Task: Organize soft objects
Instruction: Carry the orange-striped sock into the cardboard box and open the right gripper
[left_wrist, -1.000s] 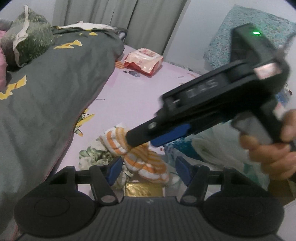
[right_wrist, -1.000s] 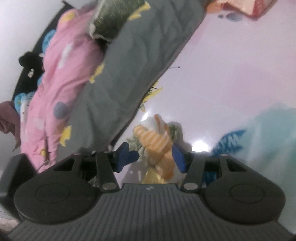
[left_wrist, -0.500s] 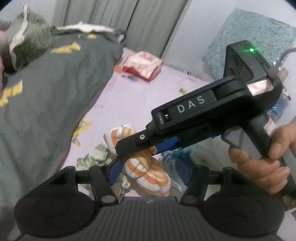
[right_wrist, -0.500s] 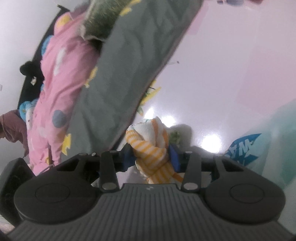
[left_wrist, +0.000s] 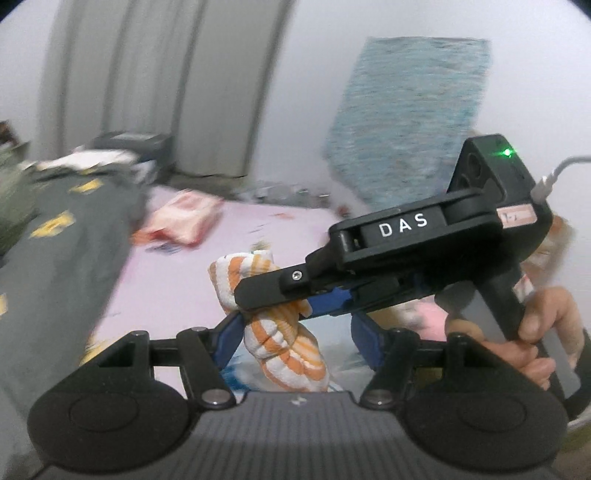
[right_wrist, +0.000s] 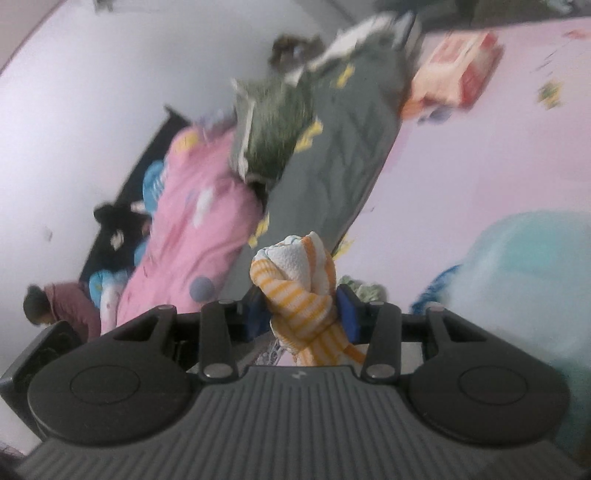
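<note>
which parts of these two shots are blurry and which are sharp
Left wrist view: the curtains, grey blanket and red-white packet are smeared, while the right gripper and the striped towel it holds stay fairly crisp. Right wrist view: the bedding is smeared, the towel sharper; fisheye bends both.

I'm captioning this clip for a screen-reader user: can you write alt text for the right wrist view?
The right hand-held gripper is shut on an orange-and-white striped rolled cloth, holding it above a pink bed sheet. Behind it lie a grey quilt and a pink blanket, blurred.
</note>
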